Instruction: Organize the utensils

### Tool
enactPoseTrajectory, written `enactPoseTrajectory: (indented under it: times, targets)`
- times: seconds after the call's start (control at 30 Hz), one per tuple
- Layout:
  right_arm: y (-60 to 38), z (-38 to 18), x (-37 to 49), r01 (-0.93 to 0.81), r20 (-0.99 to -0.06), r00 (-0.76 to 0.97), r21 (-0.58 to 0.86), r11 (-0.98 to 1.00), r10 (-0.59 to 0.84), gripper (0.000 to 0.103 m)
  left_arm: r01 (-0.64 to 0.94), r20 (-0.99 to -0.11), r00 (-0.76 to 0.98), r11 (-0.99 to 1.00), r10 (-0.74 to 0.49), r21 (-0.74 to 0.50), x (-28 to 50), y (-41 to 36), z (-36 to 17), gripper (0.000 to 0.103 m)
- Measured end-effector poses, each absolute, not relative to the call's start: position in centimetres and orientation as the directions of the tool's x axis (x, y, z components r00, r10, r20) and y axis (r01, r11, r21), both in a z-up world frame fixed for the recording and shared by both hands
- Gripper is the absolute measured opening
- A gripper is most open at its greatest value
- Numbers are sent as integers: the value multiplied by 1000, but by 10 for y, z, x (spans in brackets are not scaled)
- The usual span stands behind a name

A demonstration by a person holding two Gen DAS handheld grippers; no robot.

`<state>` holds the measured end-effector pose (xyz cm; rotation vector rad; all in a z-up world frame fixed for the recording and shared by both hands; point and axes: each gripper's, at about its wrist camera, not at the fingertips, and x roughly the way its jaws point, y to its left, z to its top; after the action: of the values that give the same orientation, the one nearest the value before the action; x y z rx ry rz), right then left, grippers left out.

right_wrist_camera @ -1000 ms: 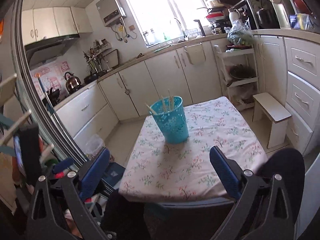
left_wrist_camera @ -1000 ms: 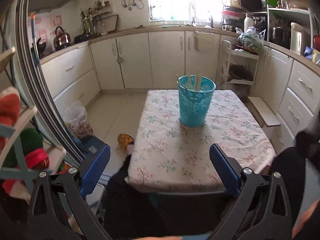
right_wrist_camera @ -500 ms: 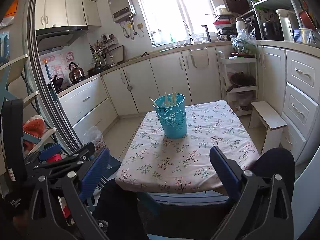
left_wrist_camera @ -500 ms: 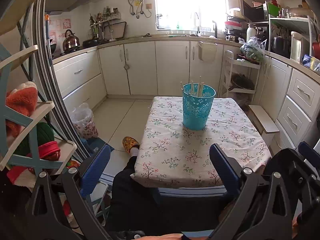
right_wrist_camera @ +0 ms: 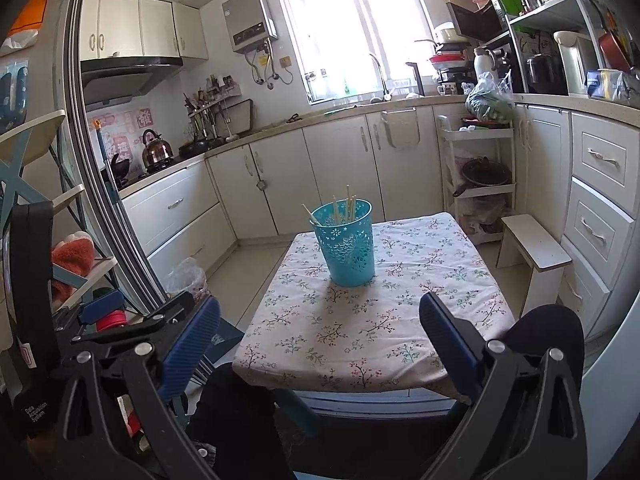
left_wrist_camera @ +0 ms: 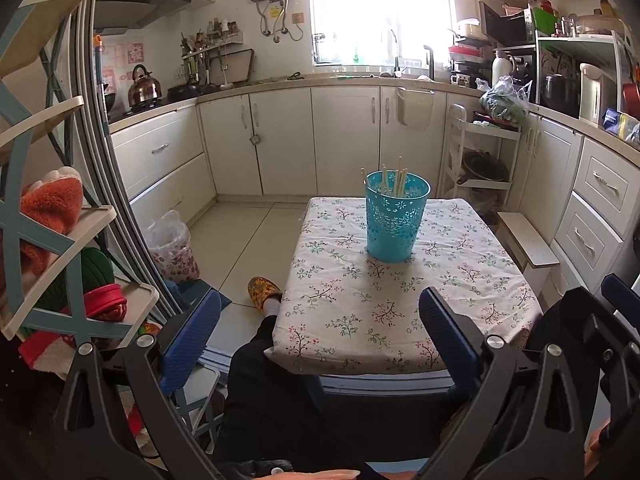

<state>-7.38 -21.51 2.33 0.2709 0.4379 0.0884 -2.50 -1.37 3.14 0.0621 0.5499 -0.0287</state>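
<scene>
A turquoise perforated holder [left_wrist_camera: 396, 220] [right_wrist_camera: 345, 243] stands upright on a small table with a floral cloth [left_wrist_camera: 360, 304] [right_wrist_camera: 384, 320]. Several pale wooden chopsticks [left_wrist_camera: 394, 182] [right_wrist_camera: 347, 206] stick out of it. My left gripper [left_wrist_camera: 320, 332] is open and empty, held back over the person's lap, short of the table's near edge. My right gripper [right_wrist_camera: 320, 332] is likewise open and empty, well short of the holder. The left gripper's frame also shows at the left of the right wrist view.
White kitchen cabinets [left_wrist_camera: 280, 140] ring the room. A white stool [right_wrist_camera: 532, 256] and a white trolley [right_wrist_camera: 476, 176] stand right of the table. A shelf rack [left_wrist_camera: 60, 240] with soft items is at my left. The person's dark trouser legs [left_wrist_camera: 264, 400] are below.
Both grippers have drawn back and tilted up, so the table and holder look smaller and more of the kitchen shows. Both stayed open.
</scene>
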Motion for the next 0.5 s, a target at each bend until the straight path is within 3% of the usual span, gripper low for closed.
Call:
enactPoseTrajectory:
  times: [0.5]
  targets:
    - [-213, 26, -77, -35, -393, 909, 265, 964, 141, 96, 37, -517, 856, 998, -7, 49, -30, -12, 33, 95]
